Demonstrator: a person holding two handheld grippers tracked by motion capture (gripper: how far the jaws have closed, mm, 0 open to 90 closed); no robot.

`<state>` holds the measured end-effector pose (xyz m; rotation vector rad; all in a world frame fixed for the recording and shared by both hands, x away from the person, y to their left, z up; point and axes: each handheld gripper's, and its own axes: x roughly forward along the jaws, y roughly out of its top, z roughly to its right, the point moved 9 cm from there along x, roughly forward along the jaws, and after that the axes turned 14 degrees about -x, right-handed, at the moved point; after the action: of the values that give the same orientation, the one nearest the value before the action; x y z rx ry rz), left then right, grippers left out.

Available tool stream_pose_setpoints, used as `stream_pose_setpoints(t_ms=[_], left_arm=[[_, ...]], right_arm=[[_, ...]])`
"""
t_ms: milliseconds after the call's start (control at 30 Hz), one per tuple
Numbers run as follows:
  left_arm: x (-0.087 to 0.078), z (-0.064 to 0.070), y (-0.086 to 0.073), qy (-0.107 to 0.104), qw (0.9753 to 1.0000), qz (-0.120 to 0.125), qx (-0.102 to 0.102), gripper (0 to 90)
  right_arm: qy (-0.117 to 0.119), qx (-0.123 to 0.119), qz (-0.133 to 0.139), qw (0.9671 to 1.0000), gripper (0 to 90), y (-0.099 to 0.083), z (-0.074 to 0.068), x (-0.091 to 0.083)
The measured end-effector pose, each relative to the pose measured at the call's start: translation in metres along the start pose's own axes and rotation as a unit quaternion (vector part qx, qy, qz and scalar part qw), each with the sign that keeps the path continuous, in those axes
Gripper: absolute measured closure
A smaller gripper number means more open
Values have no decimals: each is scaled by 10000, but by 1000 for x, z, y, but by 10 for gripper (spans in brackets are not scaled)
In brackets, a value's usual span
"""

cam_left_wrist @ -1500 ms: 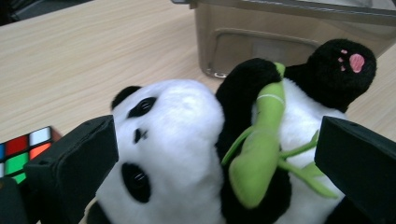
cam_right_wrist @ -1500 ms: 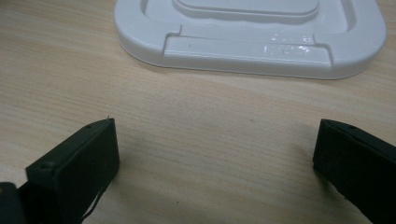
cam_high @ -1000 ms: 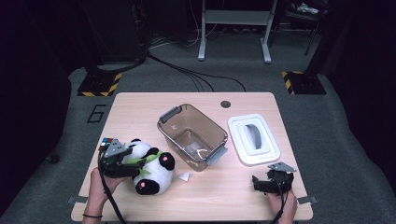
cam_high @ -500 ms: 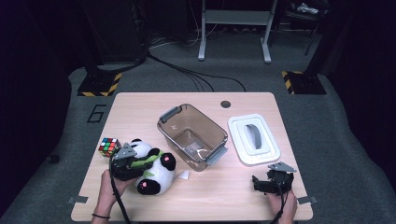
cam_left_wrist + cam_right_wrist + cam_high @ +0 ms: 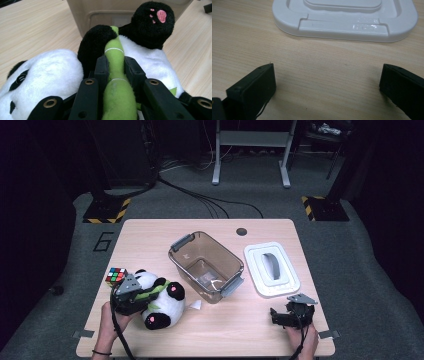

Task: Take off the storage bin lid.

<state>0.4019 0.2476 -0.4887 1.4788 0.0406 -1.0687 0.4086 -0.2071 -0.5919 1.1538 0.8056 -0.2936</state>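
Between the jaws of your left gripper (image 5: 116, 72) sits the green plush bamboo stalk (image 5: 115, 75) sewn to the black-and-white stuffed panda toy (image 5: 157, 299); the jaws are clamped on that stalk from both sides, so the grasp looks made. Ahead of those jaws, past the panda's black paw with its pink pad, stands the wall of the clear brown plastic storage bin (image 5: 206, 266), close by but not touching as far as you can tell. The panda lies on the light wooden table (image 5: 150, 240), so by my reading the pick is secured and the lift and the carry into the bin are left. Behind that gripper, on its far side from the bin, a multicoloured puzzle cube (image 5: 116, 276) rests on the table, untouched. Your right gripper (image 5: 327, 87) rests low with its jaws spread wide and nothing between them; ahead of them lies the white plastic bin lid with a grey handle (image 5: 272, 269), off the bin, so closing the bin is likely also left to do.
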Motion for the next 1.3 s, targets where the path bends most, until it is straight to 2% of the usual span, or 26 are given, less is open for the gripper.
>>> stream_pose_setpoints(t_ms=[233, 267, 467, 633, 1067, 1300], left_arm=[[-14, 2, 7, -153, 9997, 165, 57, 748], [-16, 2, 8, -179, 9997, 132, 84, 748], [-28, 4, 20, -249, 9991, 298, 152, 748], [-37, 5, 28, -336, 9987, 339, 182, 747], [-58, 13, 56, -371, 9971, 513, 418, 747], [-69, 17, 76, -377, 9956, 587, 618, 747]], right_arm=[[5, 9, 3, 10000, 0, 0, 0, 0], [5, 9, 3, 10000, 0, 0, 0, 0], [15, 13, 8, 10000, 0, 0, 0, 0], [17, 14, 5, 10000, 0, 0, 0, 0], [15, 15, 6, 10000, 0, 0, 0, 0], [18, -15, 2, 10000, 1, 0, 1, 0]])
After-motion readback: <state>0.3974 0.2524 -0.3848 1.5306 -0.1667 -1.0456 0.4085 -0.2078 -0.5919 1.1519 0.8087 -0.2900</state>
